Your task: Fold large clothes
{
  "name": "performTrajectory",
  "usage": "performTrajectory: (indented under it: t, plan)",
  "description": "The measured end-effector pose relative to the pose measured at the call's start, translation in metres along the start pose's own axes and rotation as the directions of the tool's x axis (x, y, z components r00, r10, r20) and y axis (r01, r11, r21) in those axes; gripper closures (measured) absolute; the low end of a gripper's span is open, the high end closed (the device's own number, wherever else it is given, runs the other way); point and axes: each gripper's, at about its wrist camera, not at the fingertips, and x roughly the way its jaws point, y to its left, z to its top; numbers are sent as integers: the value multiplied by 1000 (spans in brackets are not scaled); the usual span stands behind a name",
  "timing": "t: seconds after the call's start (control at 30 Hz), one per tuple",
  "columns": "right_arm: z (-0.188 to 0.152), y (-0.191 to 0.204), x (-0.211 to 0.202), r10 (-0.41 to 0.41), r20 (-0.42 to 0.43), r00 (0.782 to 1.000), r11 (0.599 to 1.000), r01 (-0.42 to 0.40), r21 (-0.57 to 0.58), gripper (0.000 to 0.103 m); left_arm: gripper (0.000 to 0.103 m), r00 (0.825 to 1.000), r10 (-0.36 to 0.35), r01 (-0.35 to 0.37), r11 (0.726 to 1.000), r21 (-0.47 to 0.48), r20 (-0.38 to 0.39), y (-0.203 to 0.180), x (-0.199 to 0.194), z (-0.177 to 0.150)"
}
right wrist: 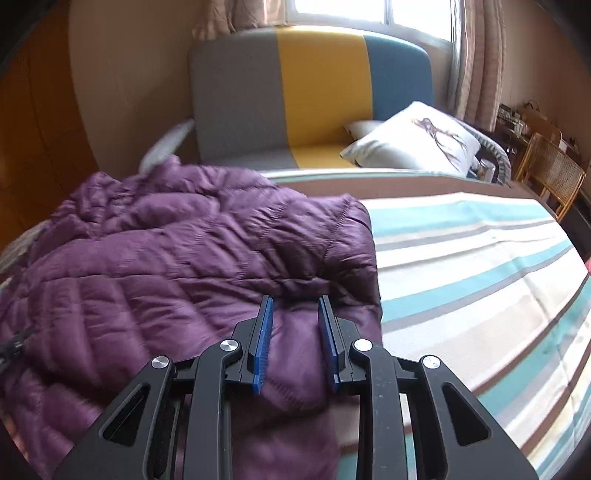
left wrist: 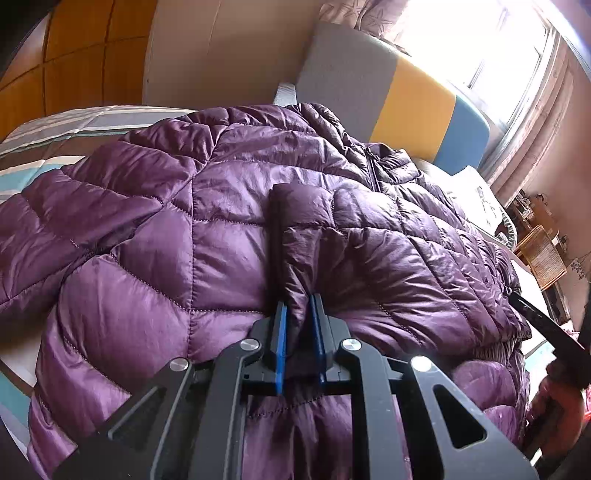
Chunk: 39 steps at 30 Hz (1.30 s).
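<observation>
Purple jacket (right wrist: 184,258) beside white pillow (right wrist: 413,147)

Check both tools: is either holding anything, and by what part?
Left tool is clamped on the purple puffer jacket, pinching a raised fold of its fabric. Right tool has jacket fabric between its pads, but whether it grips cannot be told.

A striped bedspread (right wrist: 480,266) in teal, white and grey covers the bed. Behind it stands a headboard (right wrist: 314,92) with 3 panels: grey, yellow, blue. A white printed pillow (right wrist: 413,147) leans there, curtains (right wrist: 476,62) hang by the window (right wrist: 369,9), a wicker chair (right wrist: 550,173) right
</observation>
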Motion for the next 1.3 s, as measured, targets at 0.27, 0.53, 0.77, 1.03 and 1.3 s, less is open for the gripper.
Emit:
performTrajectory:
  t: [0.27, 0.53, 0.77, 1.03, 1.3]
  plan:
    - [-11, 22, 0, 27, -12, 1000, 998, -28, -53, 78, 86, 1000, -4, 4, 1000, -6, 4, 0, -3, -1]
    - [-19, 23, 19, -1, -47, 999, 998, -1, -60, 78, 78, 1000, -23, 23, 1000, -13, 10, 2, -6, -2]
    - [-21, 27, 18, -27, -35, 999, 996, 24, -81, 78, 15, 993, 21, -17, 999, -35, 116, 10, -45, -3]
    - [-22, 30, 18, -36, -30, 999, 996, 33, -88, 78, 14, 979, 151, -109, 957, -267, 139, 87, -84, -1]
    - [-21, 30, 18, -38, -30, 999, 995, 35, -89, 78, 19, 945, 302, -213, 859, -466, 125, 181, -129, -30]
